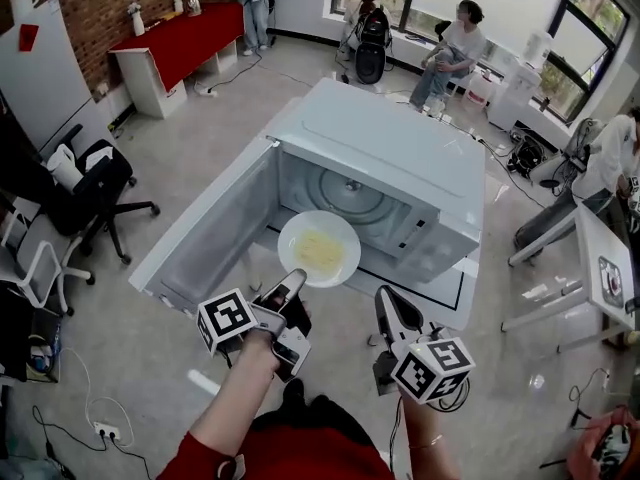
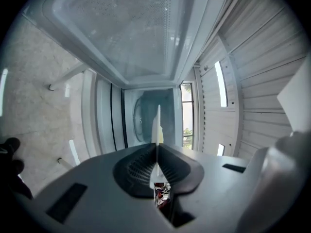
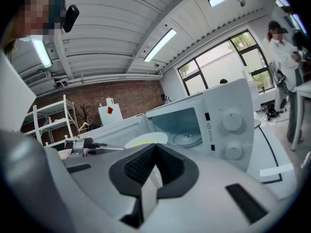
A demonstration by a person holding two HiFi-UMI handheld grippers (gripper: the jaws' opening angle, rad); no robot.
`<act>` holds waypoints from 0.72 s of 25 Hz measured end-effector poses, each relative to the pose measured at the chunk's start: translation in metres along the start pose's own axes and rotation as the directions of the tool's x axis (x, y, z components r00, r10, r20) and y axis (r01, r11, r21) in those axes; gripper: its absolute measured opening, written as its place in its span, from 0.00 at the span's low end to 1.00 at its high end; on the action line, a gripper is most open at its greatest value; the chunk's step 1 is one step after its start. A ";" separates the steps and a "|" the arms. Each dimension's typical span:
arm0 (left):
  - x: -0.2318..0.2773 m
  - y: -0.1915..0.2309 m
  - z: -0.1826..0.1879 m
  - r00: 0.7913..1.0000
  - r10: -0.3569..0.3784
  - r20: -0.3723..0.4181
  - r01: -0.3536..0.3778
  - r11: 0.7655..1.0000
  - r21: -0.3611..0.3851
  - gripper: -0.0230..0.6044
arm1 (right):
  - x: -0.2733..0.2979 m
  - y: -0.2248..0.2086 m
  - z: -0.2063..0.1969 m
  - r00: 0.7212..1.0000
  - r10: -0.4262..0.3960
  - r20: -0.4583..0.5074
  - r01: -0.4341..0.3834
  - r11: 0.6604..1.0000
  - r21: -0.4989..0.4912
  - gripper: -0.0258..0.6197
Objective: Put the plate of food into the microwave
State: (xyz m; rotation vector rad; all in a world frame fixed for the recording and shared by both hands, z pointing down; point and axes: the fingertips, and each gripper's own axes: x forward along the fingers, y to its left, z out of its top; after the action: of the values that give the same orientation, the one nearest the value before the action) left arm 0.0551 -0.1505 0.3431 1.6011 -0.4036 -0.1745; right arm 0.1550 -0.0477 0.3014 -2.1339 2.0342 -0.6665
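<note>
Round white plate [image 1: 291,238], pale yellow food [image 1: 320,252] at centre

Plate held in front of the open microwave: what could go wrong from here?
1. The left gripper pinches the plate only at its near rim, so the plate could tilt and spill the yellow food.
2. The plate's far edge could clip the microwave at its opening, or the open door.
3. The right gripper is shut, empty and apart from the plate, so nothing backs up that grip.
</note>
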 end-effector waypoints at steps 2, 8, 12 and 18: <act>0.007 0.000 0.000 1.000 -0.004 0.000 0.004 1.000 -0.001 0.07 | 0.001 -0.004 0.001 1.000 0.001 -0.007 -0.001 1.000 -0.005 0.06; 0.009 0.007 -0.013 1.000 0.006 0.012 -0.006 1.000 -0.010 0.07 | -0.006 -0.006 -0.011 0.998 0.012 -0.060 -0.013 1.000 -0.022 0.06; 0.019 0.010 -0.004 1.000 0.026 0.004 -0.027 0.998 0.061 0.07 | 0.004 -0.005 -0.013 0.998 0.002 -0.067 -0.005 0.999 -0.042 0.06; 0.032 0.020 -0.004 0.999 -0.017 0.028 0.017 1.000 0.019 0.07 | 0.016 -0.008 -0.027 0.993 0.021 -0.112 -0.028 0.998 -0.062 0.06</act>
State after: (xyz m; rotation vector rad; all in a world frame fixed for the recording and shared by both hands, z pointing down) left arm 0.0829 -0.1590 0.3675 1.6228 -0.4144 -0.2071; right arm 0.1513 -0.0569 0.3325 -2.1479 2.1626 -0.7432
